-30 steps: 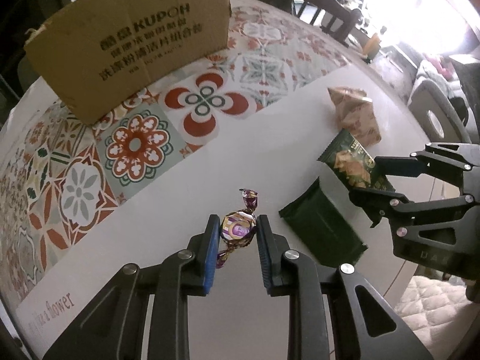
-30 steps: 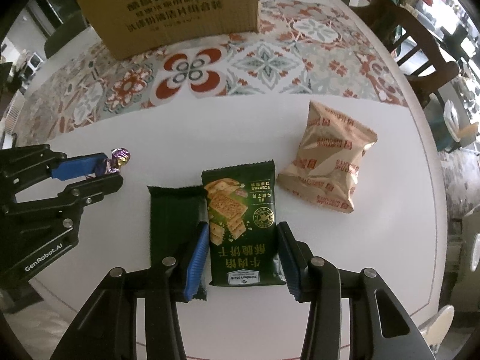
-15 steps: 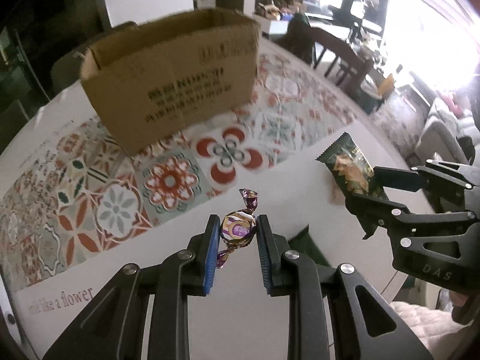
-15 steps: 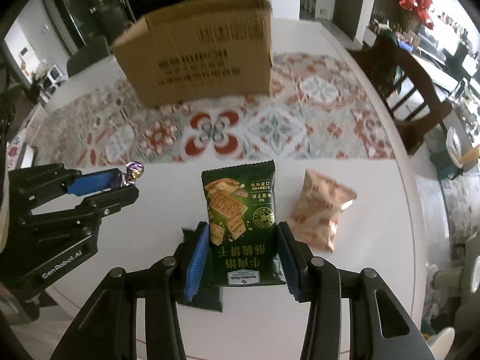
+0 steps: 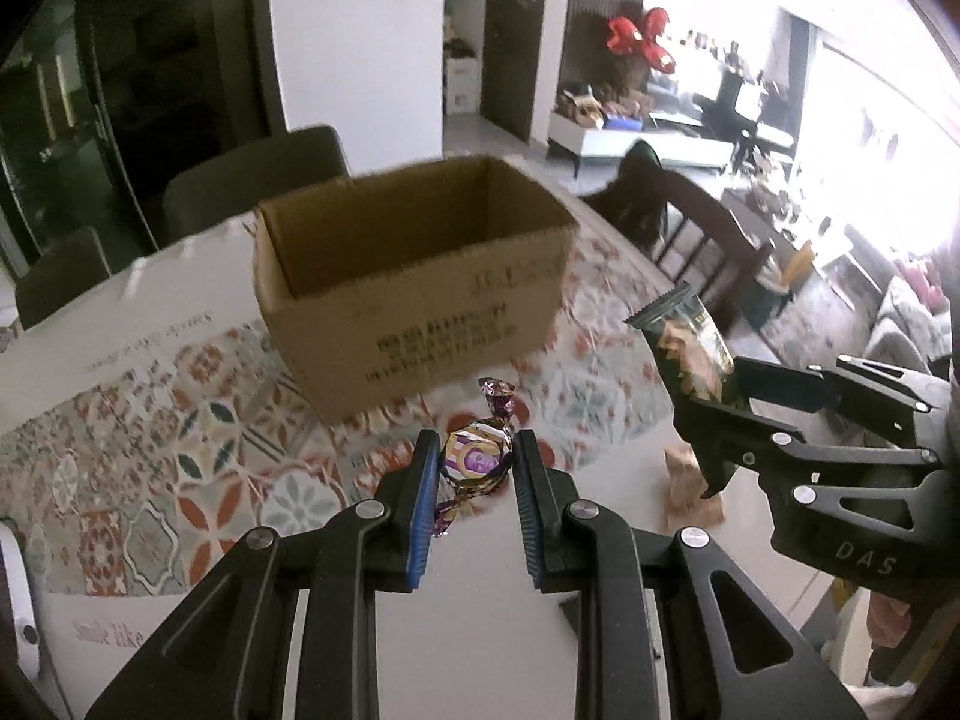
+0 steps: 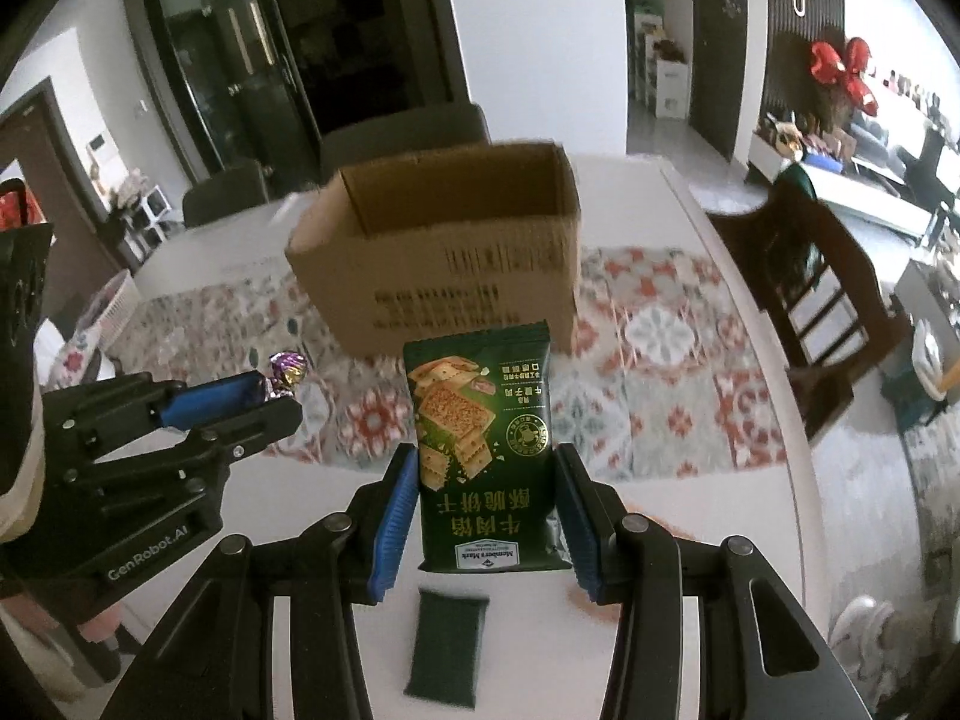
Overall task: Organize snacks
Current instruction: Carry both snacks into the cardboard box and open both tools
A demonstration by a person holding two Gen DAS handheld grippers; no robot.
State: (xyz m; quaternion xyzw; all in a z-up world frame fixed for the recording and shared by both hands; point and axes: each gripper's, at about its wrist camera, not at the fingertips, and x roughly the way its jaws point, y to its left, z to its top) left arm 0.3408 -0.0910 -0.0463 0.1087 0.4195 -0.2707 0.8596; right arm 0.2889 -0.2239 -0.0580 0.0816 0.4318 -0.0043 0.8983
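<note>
A candy (image 5: 476,461) is pinched by the left gripper (image 5: 474,483) and a green cracker pack (image 6: 485,456) by the right gripper (image 6: 486,516), both held up near the open box (image 5: 414,282). Next, both should be carried over the box and dropped in.

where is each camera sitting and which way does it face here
Left wrist: on the left gripper, looking forward and down along its fingers at the wrapped candy they clamp and the open cardboard box; the right gripper enters at right.
Right wrist: on the right gripper, facing the same box over the green cracker packet it clamps; the left gripper and a sleeve show at left.
Shared: box, patterned table mat, both snacks, each other's gripper.
</note>
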